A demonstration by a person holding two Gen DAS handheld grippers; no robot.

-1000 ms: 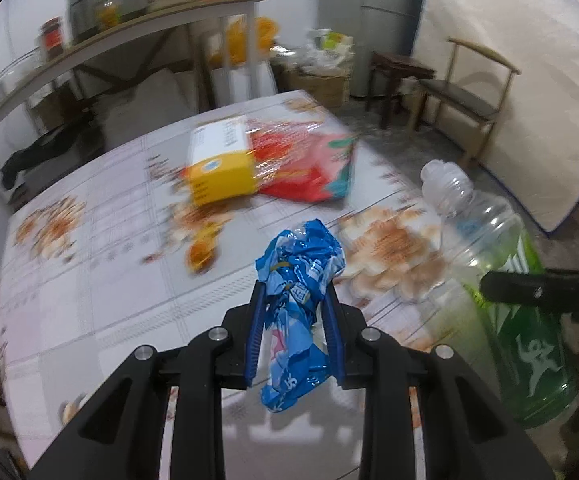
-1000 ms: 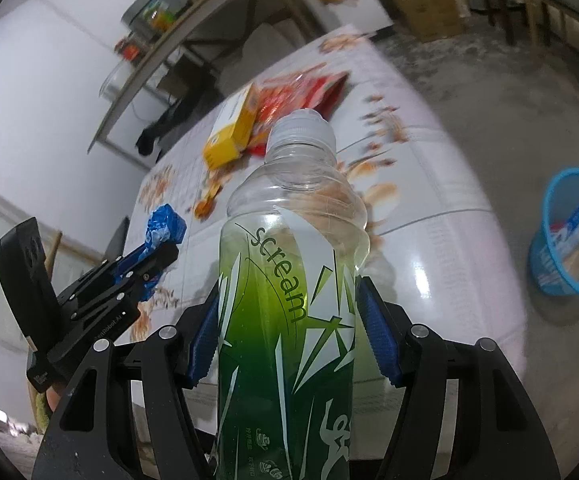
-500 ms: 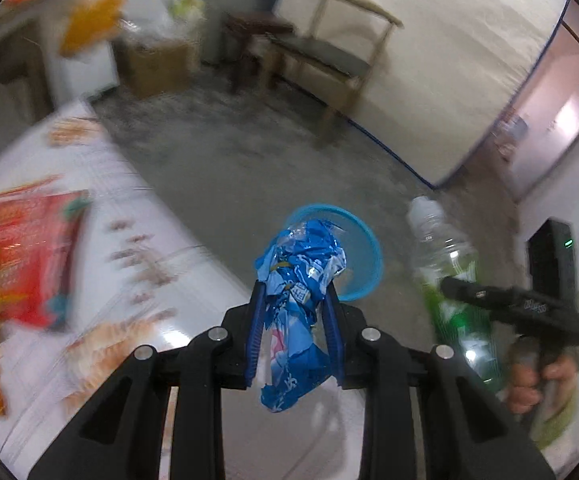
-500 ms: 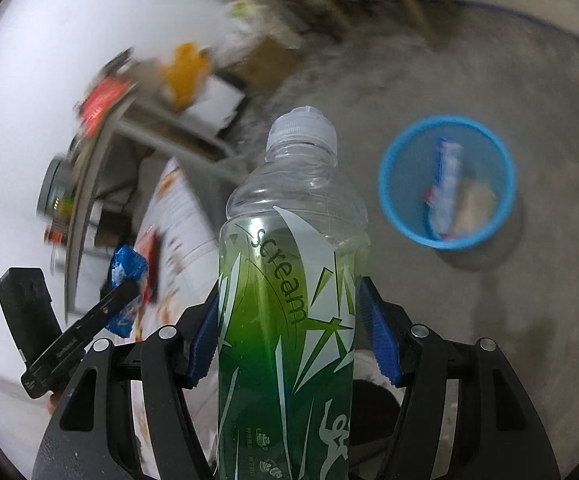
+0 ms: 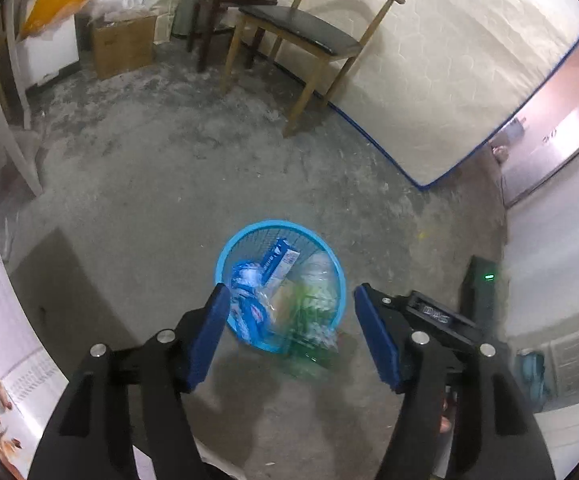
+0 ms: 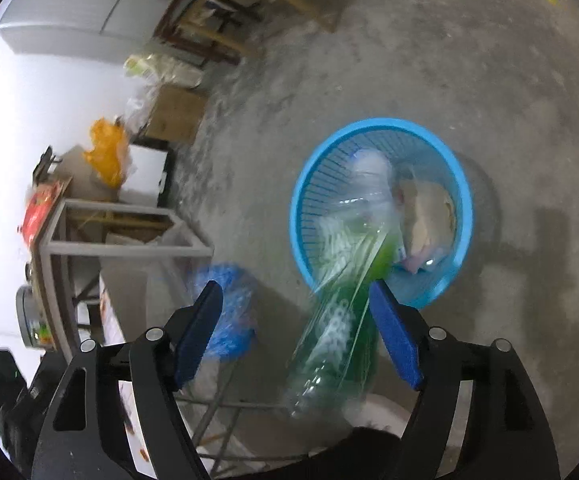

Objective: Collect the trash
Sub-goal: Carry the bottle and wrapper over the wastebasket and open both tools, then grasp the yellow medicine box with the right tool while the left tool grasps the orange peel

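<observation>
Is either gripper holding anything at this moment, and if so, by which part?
Nothing is held. The left gripper and right gripper both stand open above the blue basket; the blue wrapper and green bottle appear blurred and free of the pads.

Bare grey concrete floor (image 5: 161, 184), dusty. Wooden chair (image 5: 309, 36) with dark seat against a white quilted wall covering (image 5: 461, 76); dark stool (image 5: 233, 4) and cardboard box (image 5: 123, 44) beside it. Grey cabinet (image 6: 77, 20) on white wall.
</observation>
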